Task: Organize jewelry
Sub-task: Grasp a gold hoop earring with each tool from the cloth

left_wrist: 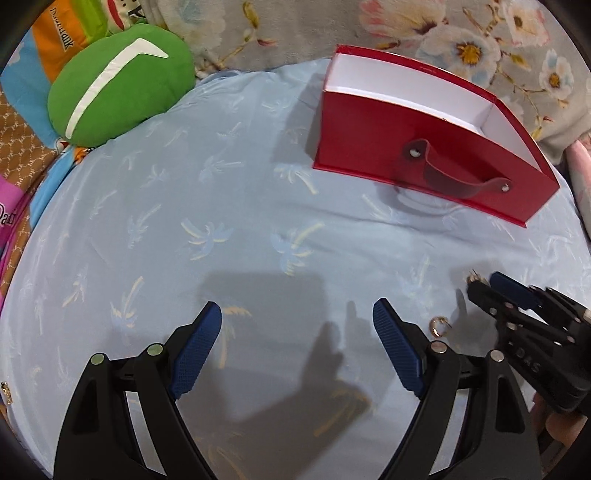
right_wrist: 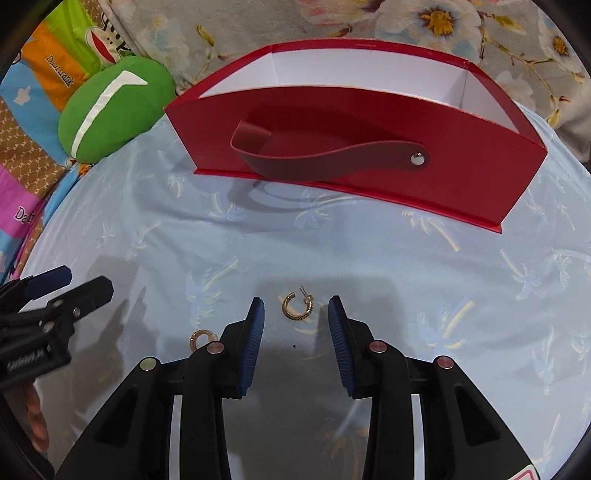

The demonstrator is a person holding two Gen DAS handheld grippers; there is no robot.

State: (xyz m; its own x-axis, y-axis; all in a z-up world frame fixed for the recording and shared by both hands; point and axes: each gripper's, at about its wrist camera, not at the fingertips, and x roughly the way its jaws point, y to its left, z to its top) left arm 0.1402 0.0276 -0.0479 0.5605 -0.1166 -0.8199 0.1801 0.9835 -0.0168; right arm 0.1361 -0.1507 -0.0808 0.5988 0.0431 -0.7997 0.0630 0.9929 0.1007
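Note:
A gold hoop earring [right_wrist: 297,305] lies on the light blue sheet between the open blue pads of my right gripper [right_wrist: 296,308], touching neither. A second gold hoop earring [right_wrist: 199,338] lies just left of the right gripper's left finger; it also shows in the left wrist view [left_wrist: 438,326], beside my left gripper's right finger. My left gripper [left_wrist: 297,314] is open and empty over the sheet. The red open box [right_wrist: 369,122] with white inside and a dark strap handle stands farther back; it shows in the left wrist view [left_wrist: 424,147] too.
A green cushion [left_wrist: 118,81] lies at the back left, on colourful bedding. A floral blanket [right_wrist: 406,18] runs along the back behind the box. The right gripper [left_wrist: 480,286] shows at the right edge of the left wrist view.

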